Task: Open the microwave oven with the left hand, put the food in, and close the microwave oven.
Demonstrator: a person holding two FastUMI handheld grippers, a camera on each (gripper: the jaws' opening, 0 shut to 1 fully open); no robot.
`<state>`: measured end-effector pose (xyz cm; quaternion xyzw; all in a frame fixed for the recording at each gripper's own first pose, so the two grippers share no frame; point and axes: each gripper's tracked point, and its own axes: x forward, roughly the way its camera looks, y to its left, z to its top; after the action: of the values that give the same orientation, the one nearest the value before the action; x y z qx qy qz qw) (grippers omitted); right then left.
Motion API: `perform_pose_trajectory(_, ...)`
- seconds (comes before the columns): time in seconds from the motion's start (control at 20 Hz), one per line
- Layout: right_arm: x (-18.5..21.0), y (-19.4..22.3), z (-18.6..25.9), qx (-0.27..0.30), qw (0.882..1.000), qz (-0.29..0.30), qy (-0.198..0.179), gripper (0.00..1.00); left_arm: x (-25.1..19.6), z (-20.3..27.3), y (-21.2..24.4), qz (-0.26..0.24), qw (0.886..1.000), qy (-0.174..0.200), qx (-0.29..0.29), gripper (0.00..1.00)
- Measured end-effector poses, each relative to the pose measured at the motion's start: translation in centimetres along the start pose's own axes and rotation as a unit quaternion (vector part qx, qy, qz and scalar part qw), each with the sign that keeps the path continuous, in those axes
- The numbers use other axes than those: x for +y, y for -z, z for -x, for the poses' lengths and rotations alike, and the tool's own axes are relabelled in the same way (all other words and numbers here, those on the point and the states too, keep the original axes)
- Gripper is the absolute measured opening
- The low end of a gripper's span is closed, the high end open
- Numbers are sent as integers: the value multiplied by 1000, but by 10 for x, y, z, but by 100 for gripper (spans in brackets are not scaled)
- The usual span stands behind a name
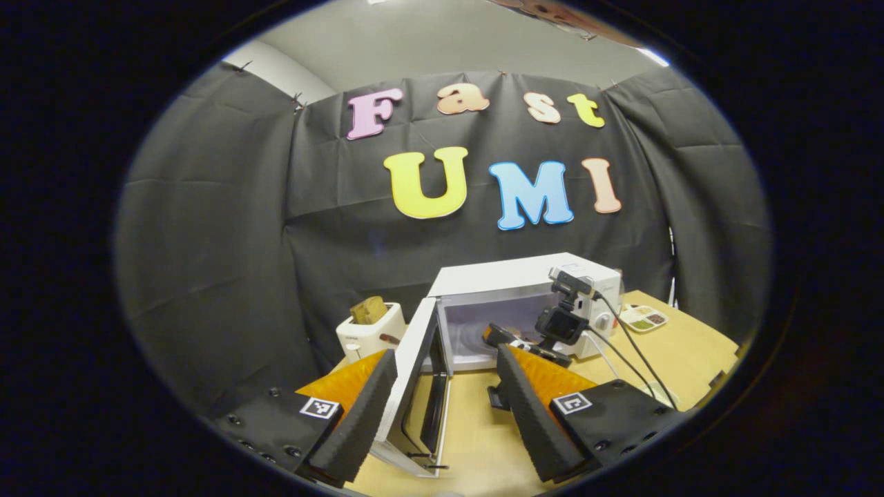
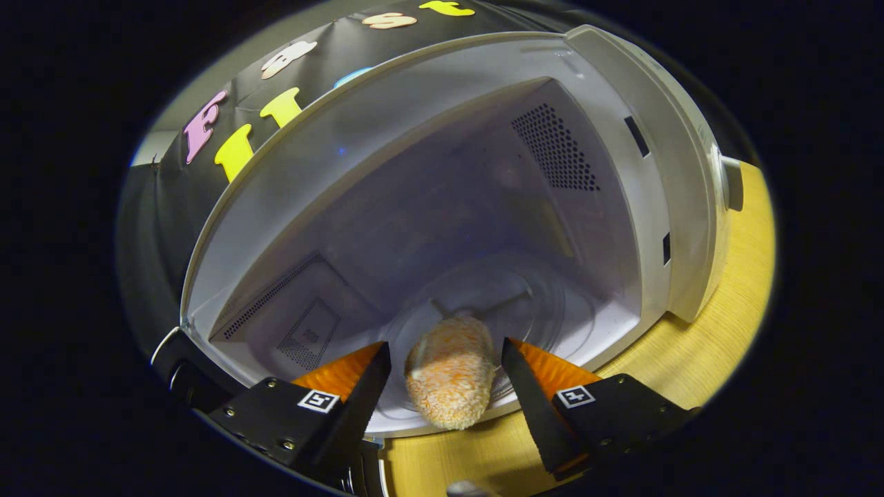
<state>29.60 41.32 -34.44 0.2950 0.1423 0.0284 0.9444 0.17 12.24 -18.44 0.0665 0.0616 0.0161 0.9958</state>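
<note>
toaster (image 1: 369, 331) with bread slice (image 1: 368, 310) – ahead-left | sectioned tray (image 1: 643, 318) – ahead-right, far | both on wooden table (image 1: 690, 352)

Wall: black cloth (image 1: 228, 228) hangs in creased panels around the booth, pinned along its top edge.
Ceiling: plain grey-white surface (image 1: 442, 41) above the cloth, with a bright strip of light (image 1: 652, 56) at the upper right.
Table: pale wooden tabletop (image 1: 690, 345) standing against the cloth.

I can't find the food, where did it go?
In the right gripper view, the food lies on the glass plate at the front of the open microwave, between the right tongs' open fingers.
</note>
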Motion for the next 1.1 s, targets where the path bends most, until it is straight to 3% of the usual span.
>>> perform_pose_trajectory(0.25, -10, -19, 23, 2, 1000, 19, -3, 98, 17, 5, -13, -12, 1000, -21, -14, 100)
perform_pose_trajectory(0.3, -12, -25, 31, 1, 1000, 23, -4, 98, 21, 7, -13, -12, 999, -25, -17, 96)
perform_pose_trajectory(0.5, -17, -42, 90, 20, 997, 62, -29, 98, 42, 13, -19, -7, 999, -44, -30, 100)
perform_pose_trajectory(0.55, -19, -50, 106, 22, 996, 74, -36, 98, 49, 14, -19, -5, 998, -50, -29, 92)
perform_pose_trajectory(0.65, -35, -76, 139, 16, 993, 112, -39, 98, 61, 20, -18, 1, 998, -60, -28, 100)
perform_pose_trajectory(0.85, -66, -120, 193, 13, 980, 192, -46, 98, 90, 34, -14, -19, 996, -83, -31, 92)
perform_pose_trajectory(0.95, -81, -142, 220, 5, 974, 224, -39, 98, 113, 44, -4, -28, 993, -105, -44, 92)
perform_pose_trajectory(1.0, -82, -149, 235, 7, 972, 231, -46, 98, 122, 45, 5, -30, 993, -110, -43, 99)
perform_pose_trajectory(1.1, -89, -164, 262, 12, 966, 254, -48, 98, 139, 45, 33, -21, 992, -118, -29, 100)
